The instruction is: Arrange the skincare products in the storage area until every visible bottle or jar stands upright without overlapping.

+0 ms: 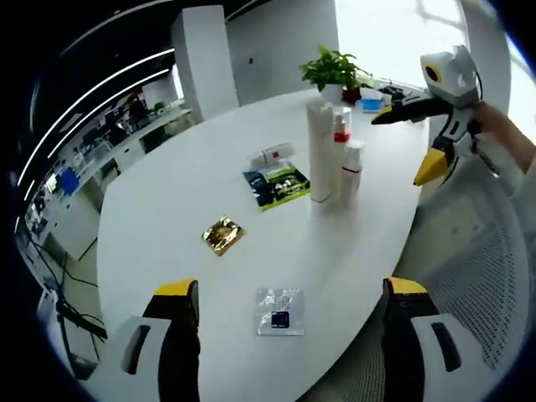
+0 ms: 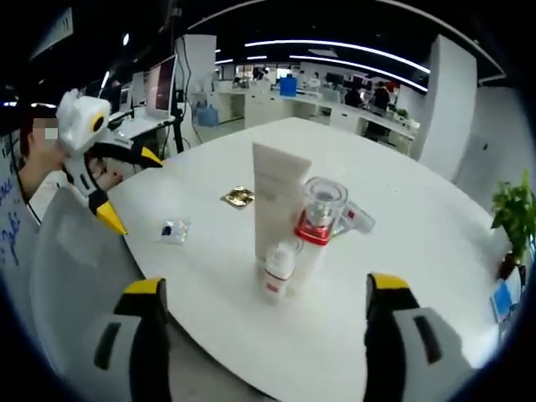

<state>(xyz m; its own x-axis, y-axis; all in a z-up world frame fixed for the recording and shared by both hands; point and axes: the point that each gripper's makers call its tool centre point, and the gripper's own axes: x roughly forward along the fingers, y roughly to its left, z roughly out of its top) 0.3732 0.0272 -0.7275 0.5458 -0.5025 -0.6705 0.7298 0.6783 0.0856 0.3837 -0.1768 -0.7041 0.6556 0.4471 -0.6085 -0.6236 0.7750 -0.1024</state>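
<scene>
In your right gripper view the tall white tube [image 2: 279,197] hides part of the sachets behind it, and labels are too blurred to read. Your right gripper [image 2: 263,322] is spread wide and empty, near the upright tube, clear-capped bottle [image 2: 316,224] and small white bottle [image 2: 279,270] clustered mid-table. Your left gripper [image 1: 291,311] hovers wide open, empty, over the white table [image 1: 184,188] near a clear sachet [image 1: 280,311].

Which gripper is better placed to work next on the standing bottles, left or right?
Probably right. In the right gripper view the white tube, clear-capped bottle and small bottle stand close before its open jaws; in the left gripper view they stand farther off.
</scene>
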